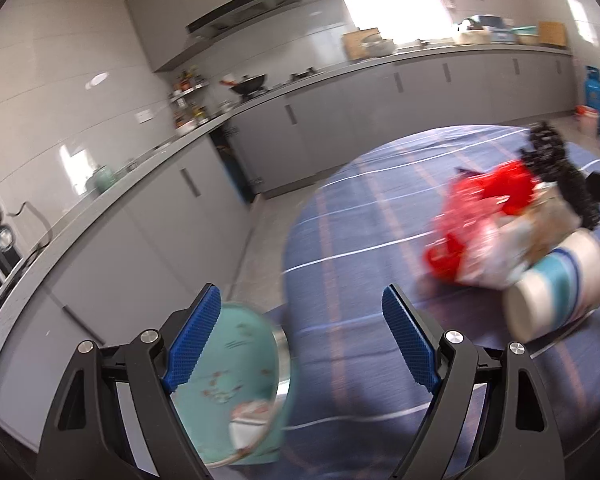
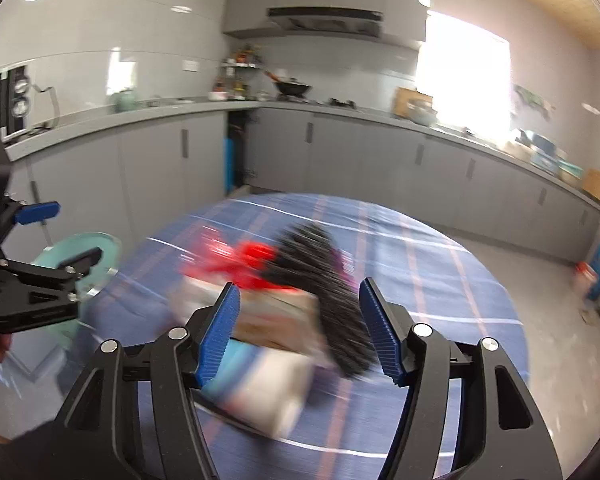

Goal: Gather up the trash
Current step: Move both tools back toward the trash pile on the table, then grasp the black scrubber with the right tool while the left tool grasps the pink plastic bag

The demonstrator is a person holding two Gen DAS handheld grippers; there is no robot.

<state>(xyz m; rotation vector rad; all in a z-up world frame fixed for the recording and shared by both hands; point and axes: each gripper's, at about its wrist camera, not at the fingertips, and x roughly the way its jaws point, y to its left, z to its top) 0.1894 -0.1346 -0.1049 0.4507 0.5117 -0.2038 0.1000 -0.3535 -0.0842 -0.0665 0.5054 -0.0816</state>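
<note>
A blurred heap of trash lies on the round table with the blue plaid cloth [image 1: 360, 240]: red wrapper [image 1: 484, 208], a white and teal paper cup [image 1: 556, 284] on its side, a brown carton and a black bristly thing [image 1: 556, 168]. My left gripper [image 1: 302, 340] is open and empty, left of the heap, over a teal trash bin [image 1: 236, 384] by the table edge. My right gripper [image 2: 298, 330] is open, its jaws on either side of the heap: red wrapper [image 2: 248, 260], black thing [image 2: 320, 276], cup [image 2: 260, 384]. The left gripper also shows in the right wrist view [image 2: 56, 236], over the bin [image 2: 96, 244].
Grey kitchen cabinets and a counter [image 2: 340, 112] run behind the table, with a wok [image 2: 292, 88] on the stove and a bright window. A blue gas cylinder [image 1: 596, 96] stands on the tiled floor at the far right. A microwave [image 2: 4, 104] sits at the left.
</note>
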